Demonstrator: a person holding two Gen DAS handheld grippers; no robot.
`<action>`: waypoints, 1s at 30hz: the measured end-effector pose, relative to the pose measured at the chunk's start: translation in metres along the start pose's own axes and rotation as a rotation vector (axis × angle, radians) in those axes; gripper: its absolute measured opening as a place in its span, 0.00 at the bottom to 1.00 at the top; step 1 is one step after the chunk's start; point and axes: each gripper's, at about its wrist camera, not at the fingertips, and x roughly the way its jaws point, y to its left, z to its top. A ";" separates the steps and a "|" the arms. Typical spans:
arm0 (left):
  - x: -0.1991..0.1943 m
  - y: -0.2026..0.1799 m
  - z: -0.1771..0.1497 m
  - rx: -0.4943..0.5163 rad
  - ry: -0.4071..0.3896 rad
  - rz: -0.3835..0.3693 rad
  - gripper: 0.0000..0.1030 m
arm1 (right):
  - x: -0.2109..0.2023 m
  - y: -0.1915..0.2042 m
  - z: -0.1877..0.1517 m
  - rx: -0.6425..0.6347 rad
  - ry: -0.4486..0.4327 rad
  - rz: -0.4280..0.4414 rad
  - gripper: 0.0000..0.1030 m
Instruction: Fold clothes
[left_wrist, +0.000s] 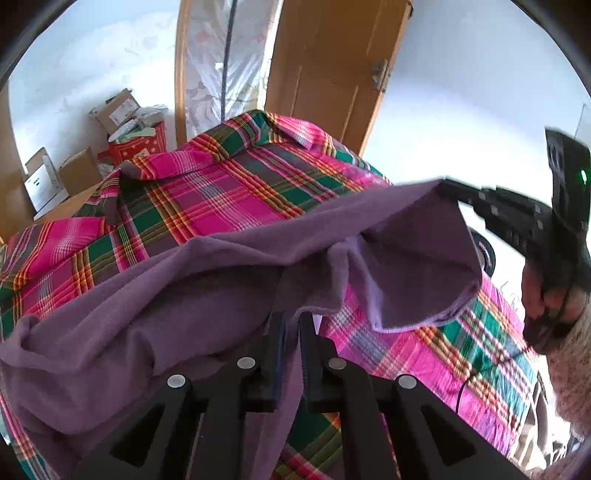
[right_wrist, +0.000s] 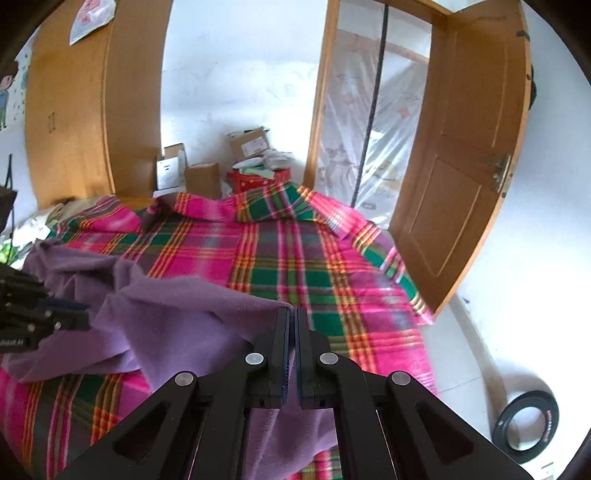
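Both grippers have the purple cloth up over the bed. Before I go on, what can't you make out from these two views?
- What kind of garment the purple cloth is: bunched, cut off by the left wrist frame's edge.
- The cloth's lower edge: behind the left gripper and right gripper.
- Print on the cardboard boxes: too small, blurred.
- The bed beneath the cloth: covered.

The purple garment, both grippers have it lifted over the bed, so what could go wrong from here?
1. The right gripper pinches only the very edge of the purple garment; a tug could pull it free.
2. Fabric between it and the left gripper sags in bunched folds, so a crease may land crooked.
3. The plaid bedcover is rumpled at its far end, which could unsettle the fold.
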 end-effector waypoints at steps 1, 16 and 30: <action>-0.001 -0.001 -0.001 0.011 0.002 -0.008 0.08 | -0.001 -0.002 0.002 -0.004 -0.003 -0.010 0.03; 0.026 0.004 0.012 0.025 0.046 0.042 0.17 | -0.004 -0.007 0.043 -0.058 -0.081 -0.128 0.03; 0.035 0.079 0.038 -0.282 -0.010 0.108 0.17 | 0.094 -0.012 0.058 -0.044 0.106 -0.125 0.03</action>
